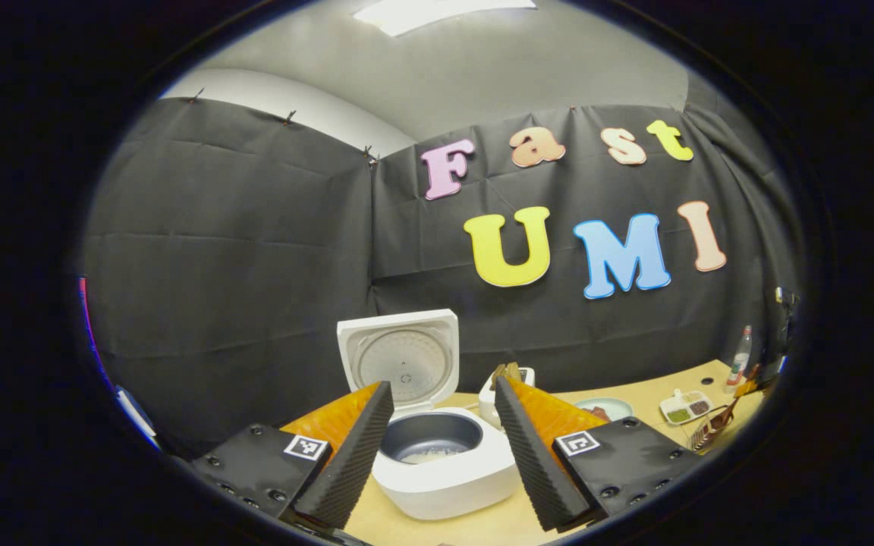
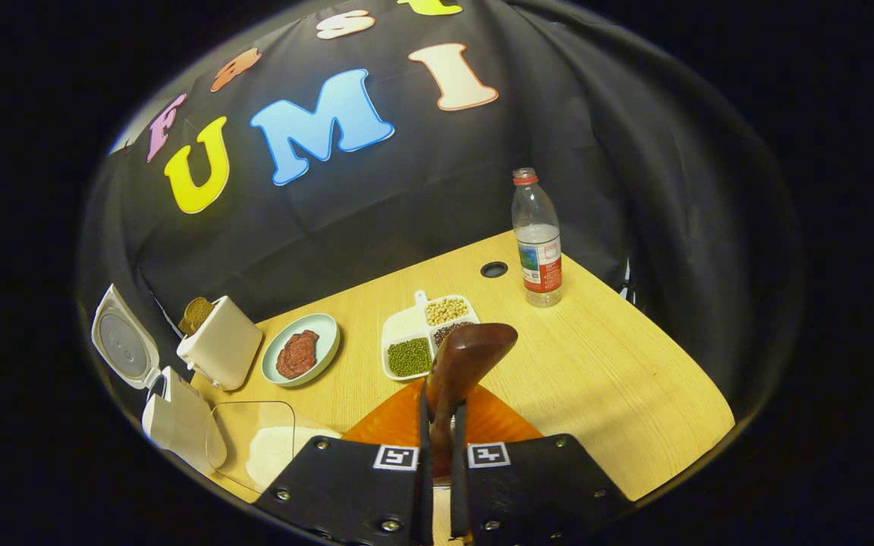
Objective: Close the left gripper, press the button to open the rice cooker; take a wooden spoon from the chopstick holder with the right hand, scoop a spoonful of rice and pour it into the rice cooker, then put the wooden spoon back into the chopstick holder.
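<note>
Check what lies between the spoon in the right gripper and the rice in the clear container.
Nothing visible blocks it. The right gripper is shut on the wooden spoon; the clear container of rice sits open-topped on the table just to the left, bare wood between.

This is a staged recording booth set up as a kitchen corner, not a real home. Black cloth (image 1: 240,250) is clipped up as walls under a plain ceiling with a light panel (image 1: 437,11). A pale wooden worktop (image 2: 596,364) carries an open rice cooker (image 1: 444,462), a divided dish of beans (image 2: 425,334), a plate (image 2: 302,349) and a water bottle (image 2: 537,239).
</note>
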Tool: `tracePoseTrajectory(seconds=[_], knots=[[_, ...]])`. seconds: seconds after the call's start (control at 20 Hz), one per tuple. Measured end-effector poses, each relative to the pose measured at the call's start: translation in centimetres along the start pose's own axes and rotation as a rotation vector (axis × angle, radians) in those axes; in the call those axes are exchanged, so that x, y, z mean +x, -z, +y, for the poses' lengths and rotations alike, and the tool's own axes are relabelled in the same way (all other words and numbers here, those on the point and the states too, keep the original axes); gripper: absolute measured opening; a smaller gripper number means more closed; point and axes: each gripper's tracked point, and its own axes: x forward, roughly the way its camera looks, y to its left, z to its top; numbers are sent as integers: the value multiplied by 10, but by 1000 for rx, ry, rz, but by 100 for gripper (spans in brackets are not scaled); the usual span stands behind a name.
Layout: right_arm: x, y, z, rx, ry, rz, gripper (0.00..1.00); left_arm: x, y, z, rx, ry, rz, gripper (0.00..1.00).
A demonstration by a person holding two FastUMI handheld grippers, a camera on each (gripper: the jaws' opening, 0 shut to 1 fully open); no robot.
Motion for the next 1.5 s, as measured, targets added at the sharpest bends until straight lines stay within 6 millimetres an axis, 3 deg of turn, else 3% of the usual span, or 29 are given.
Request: tracePoseTrajectory(seconds=[0.05, 0.1, 0.3, 0.35, 0.4, 0.65, 0.9, 1.15, 1.5], knots=[[-5, -7, 4, -4, -2, -16, 9, 1, -2, 1, -5, 4, -4, 93], [-9, -13, 7, -13, 2, -35, 10, 3, -2, 2, -9, 9, -5, 97], [-33, -44, 25, -53, -6, -125, 10, 8, 4, 8, -28, 27, -11, 97], [-39, -50, 32, -54, -16, -140, 10, 9, 7, 9, -34, 32, -9, 93], [-44, -53, 40, -48, -25, -154, 10, 10, 9, 11, -38, 38, -7, 89], [-62, -56, 83, -21, -86, -182, 10, 18, 16, 30, -63, 54, -4, 93], [-68, -39, 128, -27, -145, -188, 9, 24, 25, 52, -71, 59, 4, 97], [-58, -14, 161, -61, -159, -158, 9, 27, 33, 76, -64, 57, 15, 97], [-26, 31, 175, -194, -88, -129, 9, 29, 45, 110, -52, 38, 29, 94]])
